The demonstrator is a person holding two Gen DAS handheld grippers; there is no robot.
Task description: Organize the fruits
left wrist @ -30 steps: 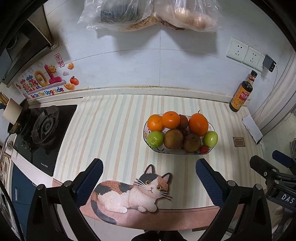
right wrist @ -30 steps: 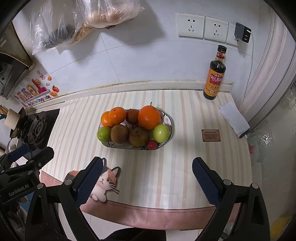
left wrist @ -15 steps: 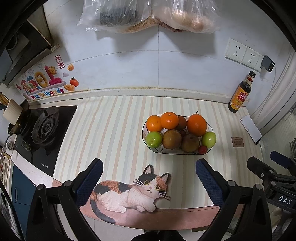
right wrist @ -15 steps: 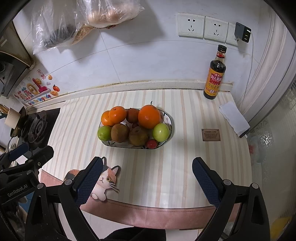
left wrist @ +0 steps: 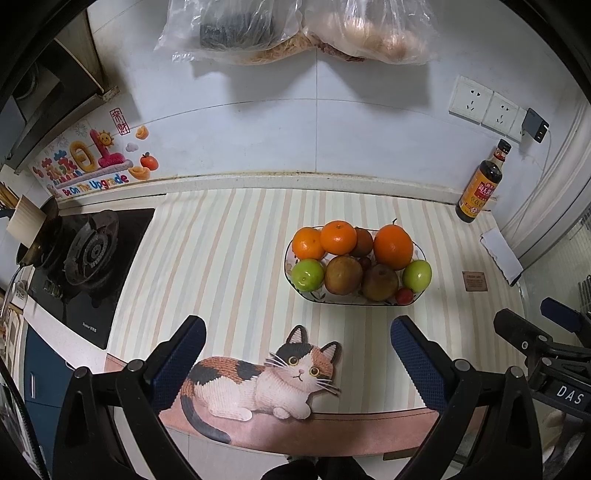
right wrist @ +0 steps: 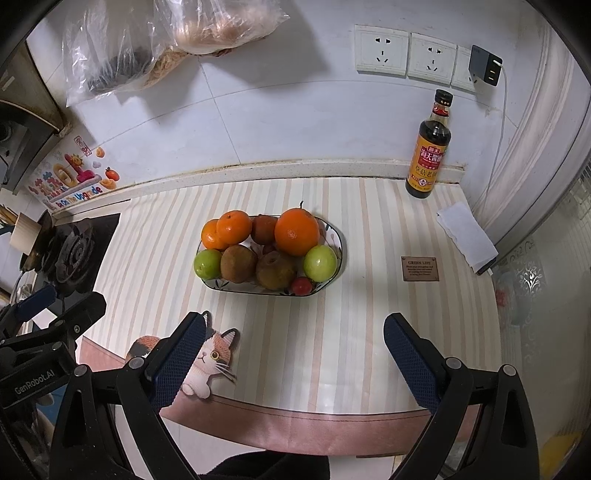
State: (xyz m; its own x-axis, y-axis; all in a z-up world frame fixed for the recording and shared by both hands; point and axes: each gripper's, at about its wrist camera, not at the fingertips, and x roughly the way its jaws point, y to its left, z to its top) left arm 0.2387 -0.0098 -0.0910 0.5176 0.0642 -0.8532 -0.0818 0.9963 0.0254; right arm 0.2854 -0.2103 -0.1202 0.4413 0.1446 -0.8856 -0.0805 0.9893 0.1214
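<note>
A patterned oval fruit bowl (left wrist: pixel 423 254) (right wrist: pixel 338 236) stands on the striped counter mat. It holds three oranges (left wrist: pixel 393 246) (right wrist: pixel 296 231), two green apples (left wrist: pixel 308 274) (right wrist: pixel 320 263), brown kiwis (left wrist: pixel 343 275) (right wrist: pixel 238 263) and a small red tomato (left wrist: pixel 405 295) (right wrist: pixel 301 285). My left gripper (left wrist: pixel 297 356) is open and empty, held above the front edge of the counter over the cat print. My right gripper (right wrist: pixel 294 352) is also open and empty, in front of the bowl. Each gripper shows at the edge of the other's view.
A soy sauce bottle (right wrist: pixel 429 147) stands at the back right by wall sockets (right wrist: pixel 406 55). A gas stove (left wrist: pixel 88 251) lies to the left. A folded white cloth (right wrist: pixel 467 234) and a small brown label (right wrist: pixel 420 268) lie on the right. Plastic bags (left wrist: pixel 295 29) hang on the wall.
Both views have shifted very slightly; the bowl sits a touch lower and left in the left wrist view. Both grippers stay open and nothing was touched.
</note>
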